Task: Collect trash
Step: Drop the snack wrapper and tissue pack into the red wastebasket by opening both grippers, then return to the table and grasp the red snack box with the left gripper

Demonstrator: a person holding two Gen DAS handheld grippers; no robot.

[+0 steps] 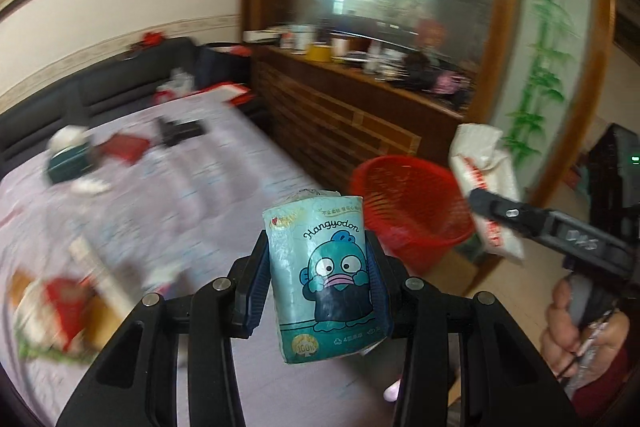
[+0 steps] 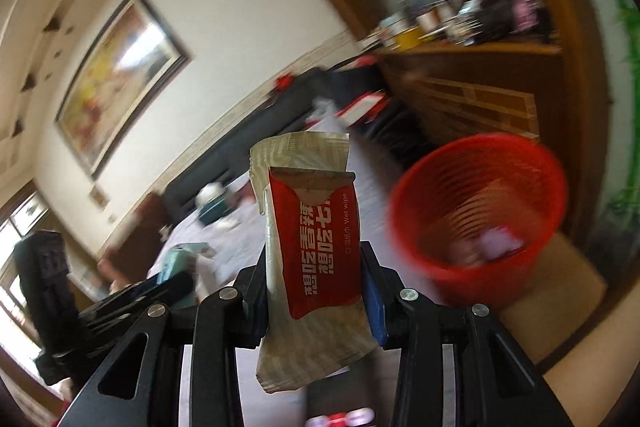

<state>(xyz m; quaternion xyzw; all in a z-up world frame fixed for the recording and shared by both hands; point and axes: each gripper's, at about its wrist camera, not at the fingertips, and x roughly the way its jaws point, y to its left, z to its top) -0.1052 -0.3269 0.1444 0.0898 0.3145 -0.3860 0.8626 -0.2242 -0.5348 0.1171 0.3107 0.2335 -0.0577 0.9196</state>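
My left gripper (image 1: 320,279) is shut on a teal tissue pack (image 1: 326,275) printed "Hangyodon", held upright above the bed. My right gripper (image 2: 316,283) is shut on a red and beige wet wipe packet (image 2: 316,251). In the left wrist view the right gripper (image 1: 492,205) holds that packet (image 1: 484,179) over the right rim of the red mesh bin (image 1: 412,207). In the right wrist view the bin (image 2: 480,219) stands to the right of the packet, with some trash inside. The left gripper and its teal pack (image 2: 176,263) show at the lower left.
A bed with a pale patterned sheet (image 1: 192,187) carries scattered items: a dark green box (image 1: 68,163), a red packet (image 1: 124,147), a black object (image 1: 180,131) and red wrappers (image 1: 60,303). A cluttered wooden cabinet (image 1: 360,107) stands behind the bin. A cardboard piece (image 2: 560,299) lies under the bin.
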